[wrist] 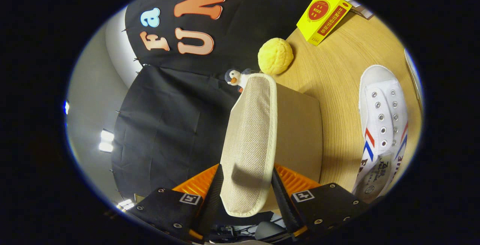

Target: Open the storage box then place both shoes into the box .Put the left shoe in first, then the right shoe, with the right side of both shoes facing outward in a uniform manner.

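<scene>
The beige woven lid (250,132) of the storage box is lifted and seen nearly edge-on. Its near end sits between my fingers, and my gripper (247,194) is shut on it, one finger pressing each face. The tan box body (300,132) stands on the wooden table (337,72) right behind the lid; its inside is hidden from me. One white canvas shoe (382,125) with red and blue stripes lies on the table beside the box, opening toward me and toe pointing away.
A yellow bumpy ball (275,55) and a small penguin toy (235,77) sit just beyond the box. A yellow carton (323,17) stands farther back on the table. Black cloth wall (168,117) hangs past the table's edge.
</scene>
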Motion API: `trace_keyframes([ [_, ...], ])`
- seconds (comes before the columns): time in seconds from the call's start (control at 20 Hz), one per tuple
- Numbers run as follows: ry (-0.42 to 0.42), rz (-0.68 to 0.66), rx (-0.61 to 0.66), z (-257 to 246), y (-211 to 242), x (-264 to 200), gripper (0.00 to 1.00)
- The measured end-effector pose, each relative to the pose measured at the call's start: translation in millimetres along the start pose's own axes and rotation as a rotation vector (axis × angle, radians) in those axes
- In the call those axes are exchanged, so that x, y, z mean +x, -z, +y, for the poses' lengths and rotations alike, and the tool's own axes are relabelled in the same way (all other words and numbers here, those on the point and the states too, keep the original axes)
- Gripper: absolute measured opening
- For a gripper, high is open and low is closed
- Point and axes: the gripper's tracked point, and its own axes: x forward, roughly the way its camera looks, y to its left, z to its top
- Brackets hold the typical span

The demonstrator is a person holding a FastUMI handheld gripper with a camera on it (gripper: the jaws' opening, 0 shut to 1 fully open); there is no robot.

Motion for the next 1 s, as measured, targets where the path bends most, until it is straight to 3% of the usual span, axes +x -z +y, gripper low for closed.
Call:
trace_keyframes([
  [0.1, 0.0, -0.054, 0.008, 6, -13, -9, 0.57],
  [0.15, -0.007, -0.078, 0.01, 12, -17, -15, 0.36],
  [0.2, -0.01, -0.103, 0.012, 19, -20, -19, 0.27],
  [0.25, 0.009, -0.124, 0.013, 21, -24, -19, 0.11],
  [0.3, 0.016, -0.129, 0.004, 27, -23, -20, 0.05],
  [0.65, -0.037, -0.149, -0.071, 106, -21, -10, 0.03],
  [1.0, -0.095, -0.142, -0.135, 173, -5, 32, 0.03],
])
